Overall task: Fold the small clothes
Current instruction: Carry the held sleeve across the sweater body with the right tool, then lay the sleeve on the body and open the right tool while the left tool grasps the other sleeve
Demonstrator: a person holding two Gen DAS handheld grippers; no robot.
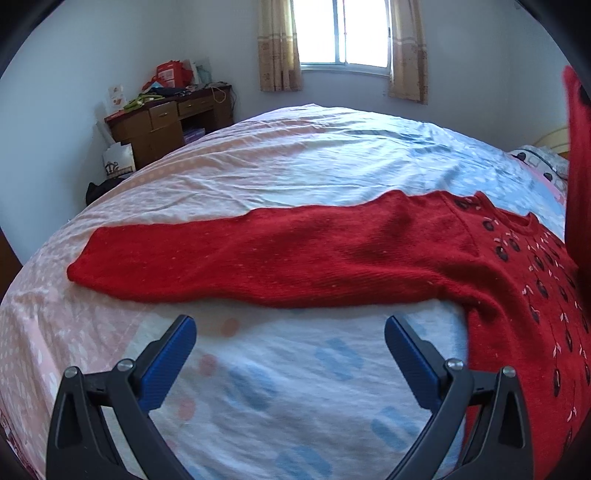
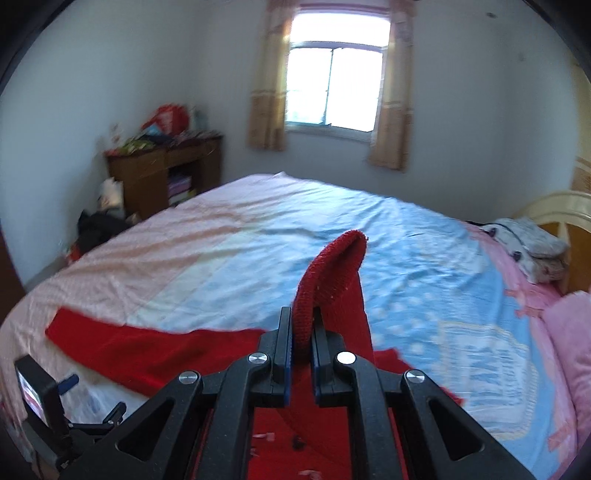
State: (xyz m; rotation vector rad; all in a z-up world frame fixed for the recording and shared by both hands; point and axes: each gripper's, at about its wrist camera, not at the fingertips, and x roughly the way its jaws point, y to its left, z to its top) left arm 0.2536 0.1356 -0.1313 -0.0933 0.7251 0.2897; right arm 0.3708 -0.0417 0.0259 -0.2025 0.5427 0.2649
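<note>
Right gripper is clamped on a raised fold of the red sweater: in the right wrist view the knitted cuff stands up between the two black fingers at centre frame and curls over above them, so this is judged to be the right sleeve lifted off the bed. Left gripper is spread wide and holds nothing; its blue pads frame bare sheet at the bottom of the left wrist view, just short of the garment. Directly ahead of it lies the left sleeve, flat on the sheet, with its long axis running across the frame from the cuff end at middle left to the shoulder at middle right, that is, crosswise to the fingers' line of approach. The sweater body, with its dark stitched pattern, occupies the right edge of that view. The left gripper is the nearer unit to this sleeve; the right is already occupied. Judged from this layout, the coming move is a sleeve fold inward over the body, and the left gripper would need to advance forward and toward the left of frame to reach the cuff end. The cluttered wooden desk in the upper left and the window at top centre are well apart from the work.
</note>
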